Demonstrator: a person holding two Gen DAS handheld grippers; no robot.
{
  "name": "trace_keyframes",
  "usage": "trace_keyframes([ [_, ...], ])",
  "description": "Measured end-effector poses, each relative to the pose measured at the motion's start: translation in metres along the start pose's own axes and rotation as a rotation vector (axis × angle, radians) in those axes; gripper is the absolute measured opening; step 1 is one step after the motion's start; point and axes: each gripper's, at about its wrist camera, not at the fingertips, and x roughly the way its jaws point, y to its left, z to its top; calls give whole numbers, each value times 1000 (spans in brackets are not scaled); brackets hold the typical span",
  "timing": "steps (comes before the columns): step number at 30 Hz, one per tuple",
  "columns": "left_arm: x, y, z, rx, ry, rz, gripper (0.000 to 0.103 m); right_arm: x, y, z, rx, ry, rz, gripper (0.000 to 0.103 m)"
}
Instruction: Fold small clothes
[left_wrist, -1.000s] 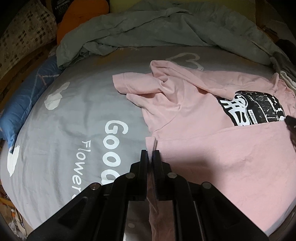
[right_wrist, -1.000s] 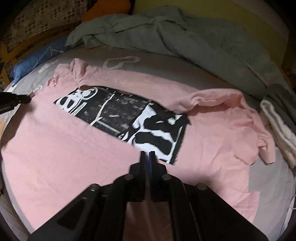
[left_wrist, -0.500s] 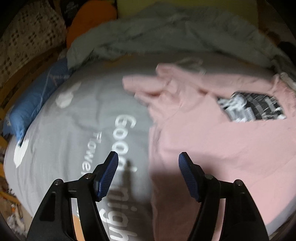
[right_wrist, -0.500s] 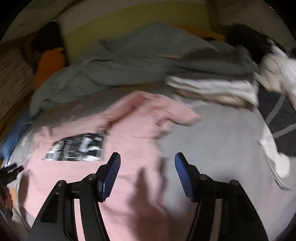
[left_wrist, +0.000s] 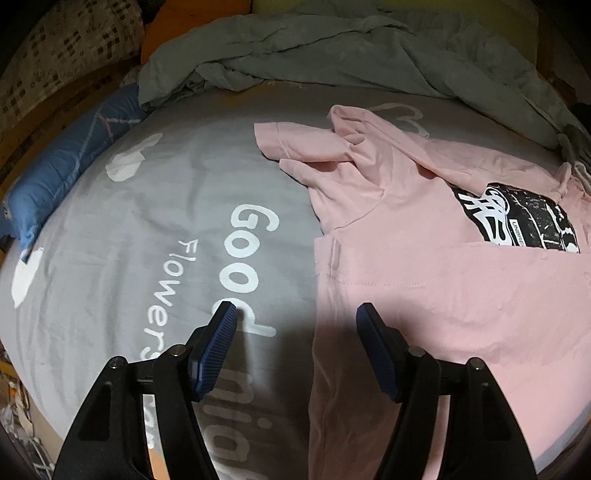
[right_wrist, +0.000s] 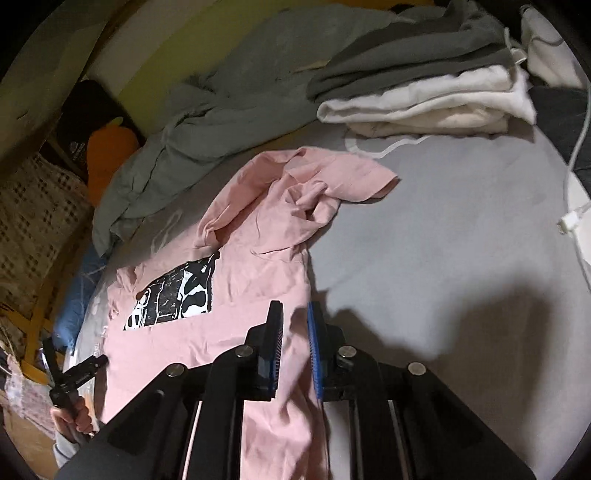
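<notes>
The right gripper (right_wrist: 295, 325) points down at the near right edge of a pink T-shirt (right_wrist: 251, 258). Its jaws are closing, with a narrow gap left between the blue pads (right_wrist: 314, 354); pink cloth lies in that gap, but the pads do not visibly press on it.

The left gripper (left_wrist: 295, 325) hovers over the shirt's near left edge. Its jaws are also closing but stand wide apart, holding nothing: one fingertip is above the grey bed sheet (left_wrist: 147, 221), the other above pink cloth.

The T-shirt (left_wrist: 424, 277) lies spread on the sheet, its lower part folded up over part of a black and white chest print (left_wrist: 517, 218). Both sleeves are rumpled.

White lettering reading "Good" (left_wrist: 247, 251) is printed on the sheet beside the shirt. A crumpled grey-green blanket (left_wrist: 332, 55) is heaped beyond it. A stack of folded grey and white clothes (right_wrist: 424, 85) sits at the far right. A blue pillow (left_wrist: 62, 177) lies at the bed's left edge.
</notes>
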Motion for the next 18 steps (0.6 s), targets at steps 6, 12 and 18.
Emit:
trace_keyframes([
  [6, 5, 6, 3, -83, 31, -109, 17, 8, 16, 6, -77, -69, -126, 3],
  [12, 5, -11, 3, -4, 10, -36, 19, 20, 32, 10, -179, -73, -226, 2],
  [18, -15, -23, -4, 78, -108, 154, 41, 19, 26, 3, -168, -80, -344, 45],
])
